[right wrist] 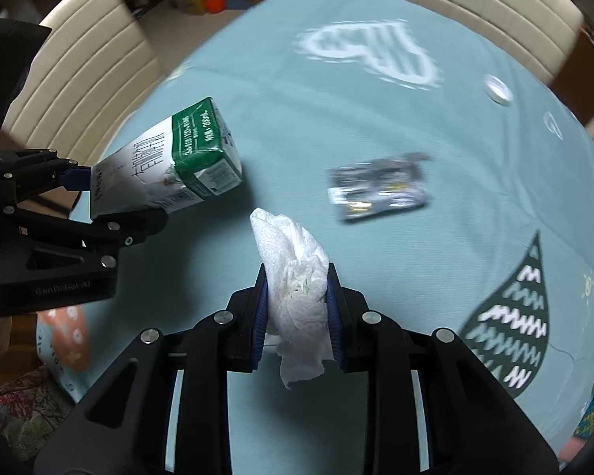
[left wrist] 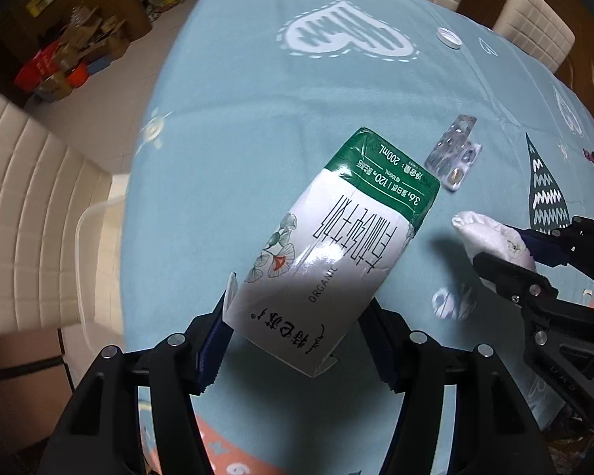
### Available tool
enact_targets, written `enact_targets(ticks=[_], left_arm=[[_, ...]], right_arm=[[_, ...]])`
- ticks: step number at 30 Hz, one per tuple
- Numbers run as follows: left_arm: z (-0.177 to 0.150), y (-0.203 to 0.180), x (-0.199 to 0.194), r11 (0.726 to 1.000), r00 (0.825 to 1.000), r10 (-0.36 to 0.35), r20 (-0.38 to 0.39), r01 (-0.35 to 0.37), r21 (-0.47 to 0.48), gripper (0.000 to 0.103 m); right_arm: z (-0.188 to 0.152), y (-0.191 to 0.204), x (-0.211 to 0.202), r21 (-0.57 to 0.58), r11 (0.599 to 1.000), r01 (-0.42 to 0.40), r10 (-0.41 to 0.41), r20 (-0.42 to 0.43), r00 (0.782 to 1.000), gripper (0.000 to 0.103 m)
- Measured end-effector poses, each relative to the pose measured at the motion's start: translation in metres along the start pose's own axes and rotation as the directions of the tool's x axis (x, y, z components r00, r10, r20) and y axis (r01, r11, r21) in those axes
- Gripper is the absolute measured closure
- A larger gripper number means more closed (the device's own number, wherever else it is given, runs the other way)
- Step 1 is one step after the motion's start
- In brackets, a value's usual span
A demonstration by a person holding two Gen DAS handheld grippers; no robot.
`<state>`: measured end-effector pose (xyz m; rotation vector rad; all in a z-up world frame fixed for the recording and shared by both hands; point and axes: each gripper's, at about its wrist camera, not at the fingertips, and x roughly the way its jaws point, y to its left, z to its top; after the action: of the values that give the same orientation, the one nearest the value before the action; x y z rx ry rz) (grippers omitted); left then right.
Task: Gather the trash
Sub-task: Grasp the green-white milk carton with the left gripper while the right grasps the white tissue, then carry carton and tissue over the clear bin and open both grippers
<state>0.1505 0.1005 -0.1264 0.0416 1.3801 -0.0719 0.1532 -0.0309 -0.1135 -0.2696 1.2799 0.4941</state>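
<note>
Up off the table, the left gripper (left wrist: pixel 297 316) clamps a carton (left wrist: pixel 336 233) and the right gripper (right wrist: pixel 297 308) pinches a tissue (right wrist: pixel 297 277). Below, a blue cloth (left wrist: pixel 237 118) carries a blister pack (left wrist: pixel 453 154) and cap (left wrist: pixel 449 37); pale chairs (left wrist: pixel 23 182) ring it.

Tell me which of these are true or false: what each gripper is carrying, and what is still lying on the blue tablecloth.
1. The left gripper holds a green-and-white milk carton. True.
2. The right gripper is empty. False: it is shut on a crumpled white paper tissue.
3. A silver foil blister pack lies on the light blue patterned tablecloth. True.
4. A white round bottle cap sits inside the carton. False: it lies alone on the cloth near the far edge.
5. The carton rests flat on the cloth. False: it is lifted.
</note>
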Motion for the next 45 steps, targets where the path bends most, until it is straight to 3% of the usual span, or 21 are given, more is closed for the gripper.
enact_targets(ticks=[6, 21, 33, 45], left_arm=[[-0.045, 0.042, -0.014, 0.996, 1.0, 0.019, 0.001, -0.019, -0.091, 0.044], [-0.092, 0.155, -0.021, 0.953, 0.997, 0.074, -0.006, -0.072, -0.293, 0.043], [-0.094, 0.225, -0.017, 0.913, 0.993, 0.116, -0.008, -0.109, -0.393, 0.043], [-0.077, 0.237, 0.0, 0.911, 0.997, 0.08, -0.014, -0.079, -0.405, 0.043]], right_arm=[[0.005, 0.058, 0.007, -0.104, 0.994, -0.023, 0.021, -0.022, 1.0, 0.075], [0.047, 0.17, 0.027, -0.297, 0.952, -0.076, 0.062, -0.057, 0.996, 0.075], [0.097, 0.226, 0.052, -0.386, 0.917, -0.098, 0.076, -0.07, 0.995, 0.075], [0.12, 0.233, 0.076, -0.38, 0.92, -0.095, 0.062, -0.099, 0.993, 0.075]])
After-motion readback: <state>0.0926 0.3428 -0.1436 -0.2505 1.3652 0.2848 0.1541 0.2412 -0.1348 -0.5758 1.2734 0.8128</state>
